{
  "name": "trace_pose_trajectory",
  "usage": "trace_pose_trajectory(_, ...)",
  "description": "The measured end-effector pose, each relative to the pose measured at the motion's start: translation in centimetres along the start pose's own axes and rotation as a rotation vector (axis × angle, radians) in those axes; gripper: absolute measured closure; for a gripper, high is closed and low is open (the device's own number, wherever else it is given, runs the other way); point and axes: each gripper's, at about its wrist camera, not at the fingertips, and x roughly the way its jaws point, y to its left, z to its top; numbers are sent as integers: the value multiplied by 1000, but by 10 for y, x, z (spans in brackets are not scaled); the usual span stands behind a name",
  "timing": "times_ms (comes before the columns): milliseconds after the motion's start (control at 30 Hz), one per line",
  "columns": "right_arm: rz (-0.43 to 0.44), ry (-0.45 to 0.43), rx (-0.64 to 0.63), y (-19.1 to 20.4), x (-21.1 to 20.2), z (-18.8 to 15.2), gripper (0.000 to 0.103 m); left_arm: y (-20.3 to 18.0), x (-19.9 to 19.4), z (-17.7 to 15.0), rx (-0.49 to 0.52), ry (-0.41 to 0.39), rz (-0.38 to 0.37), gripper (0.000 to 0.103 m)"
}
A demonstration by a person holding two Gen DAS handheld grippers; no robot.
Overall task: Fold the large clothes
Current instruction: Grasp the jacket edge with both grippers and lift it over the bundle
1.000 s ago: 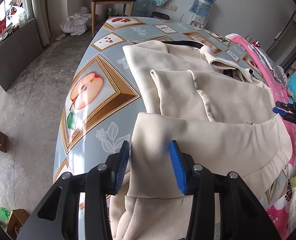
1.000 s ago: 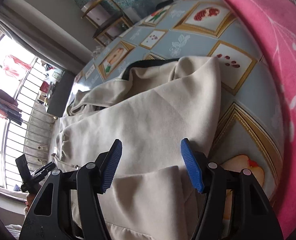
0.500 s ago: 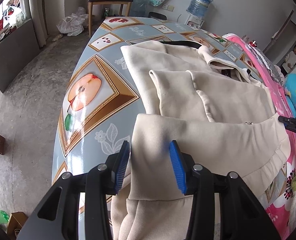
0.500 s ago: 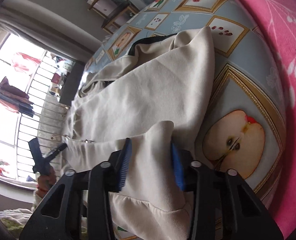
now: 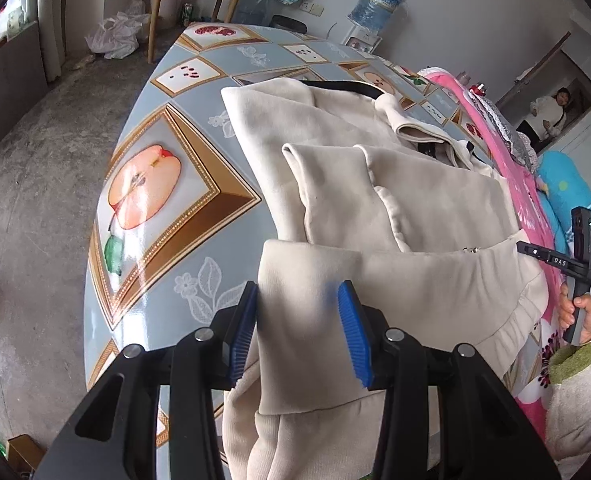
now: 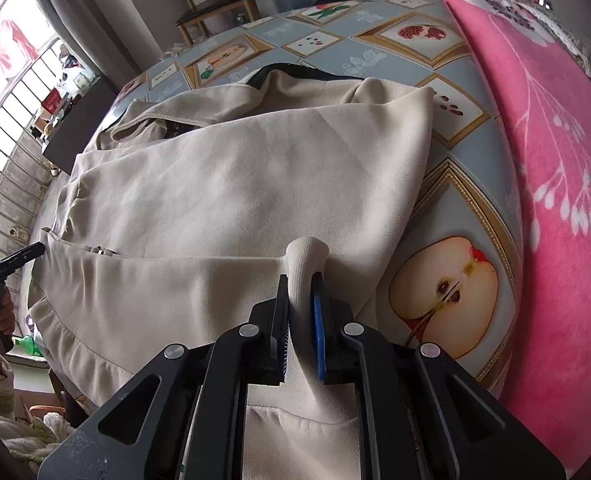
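A cream garment (image 5: 395, 208) lies spread across the middle of a table (image 5: 199, 184) covered in a blue-grey cloth printed with framed fruit pictures. At the bottom centre of the right wrist view, the right gripper (image 6: 301, 316) is closing, its jaws pinching a raised fold of the garment's near hem between blue pads (image 6: 318, 332). At the bottom centre of the left wrist view, the left gripper (image 5: 297, 332) holds its jaws partly spread, a folded-over flap of the same garment between them; whether the pads press it cannot be told. At the right edge of that view the other handle (image 5: 575, 268), gripped in a hand, bears the letters "DAS". A pink flowered blanket (image 6: 555, 184) fills the right of the right wrist view.
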Motion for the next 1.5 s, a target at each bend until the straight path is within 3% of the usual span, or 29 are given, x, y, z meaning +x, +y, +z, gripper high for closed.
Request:
trace_pose_trajectory(300, -16, -3, -18, 6, 0, 2, 90, 23, 5, 2, -166, 22, -142, 63)
trace_pose_trajectory(333, -18, -4, -19, 6, 0, 2, 90, 20, 3, 0, -159, 11, -138, 69)
trace_pose_trajectory(467, -52, -19, -30, 11, 0, 0, 90, 6, -12, -10, -91, -35, -69, 86)
trace_pose_trajectory(567, -101, -42, -45, 17, -4, -2, 93, -13, -26, -17, -5, -80, 4, 92)
trace_pose_trajectory(767, -203, -148, -69, 34, -29, -11, 96, -67, -47, -37, 250, -192, 253, 97)
trace_pose_trajectory(967, -308, -257, -111, 54, -61, -21, 97, -94, -66, -44, 343, -309, 361, 97)
trace_pose_trajectory(1233, -350, -421, -116, 55, -104, 27, 97, -108, -97, 14, 374, -437, 349, 97)
trace_pose_trajectory(1500, -354, -459, -78, 32, -81, 119, 97, -108, -68, 119, 381, -458, 351, 97)
